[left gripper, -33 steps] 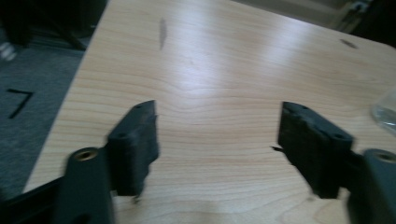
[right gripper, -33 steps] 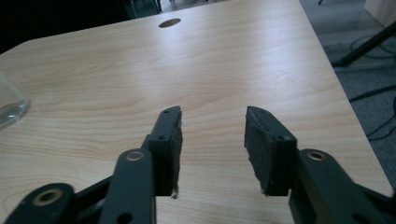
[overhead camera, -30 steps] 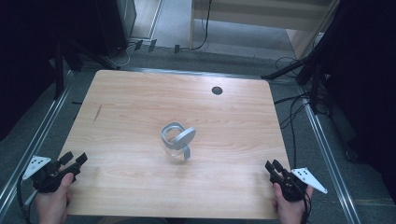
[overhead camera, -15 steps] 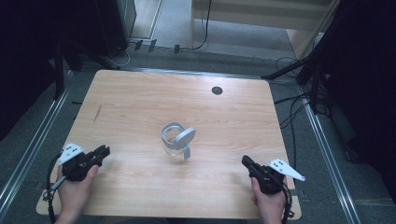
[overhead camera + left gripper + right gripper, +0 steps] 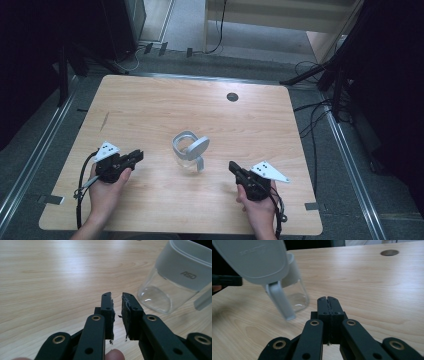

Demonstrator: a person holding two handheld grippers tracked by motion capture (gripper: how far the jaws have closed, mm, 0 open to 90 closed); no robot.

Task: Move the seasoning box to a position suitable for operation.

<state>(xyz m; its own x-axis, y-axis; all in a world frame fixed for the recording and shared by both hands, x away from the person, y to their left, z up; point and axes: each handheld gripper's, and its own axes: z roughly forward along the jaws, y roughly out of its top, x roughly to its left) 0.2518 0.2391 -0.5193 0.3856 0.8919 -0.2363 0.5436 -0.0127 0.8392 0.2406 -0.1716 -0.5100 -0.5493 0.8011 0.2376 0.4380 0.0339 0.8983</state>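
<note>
A clear glass jar with a grey collar stands at the middle of the wooden table, its grey flip lid swung up and open. My left gripper rests on the table left of the jar, pointing at it and apart from it. Its jaws stand a narrow gap apart with nothing between them. My right gripper lies right of the jar, close to the lid's hanging latch. Its jaws are pressed together, empty.
A round cable hole sits near the table's far edge. Cables trail over the grey floor to the right. Metal rails run along both sides of the table, and dark equipment stands at the back left.
Both hands have come forward and inward from the table's front corners toward the jar. The jar has not moved.
</note>
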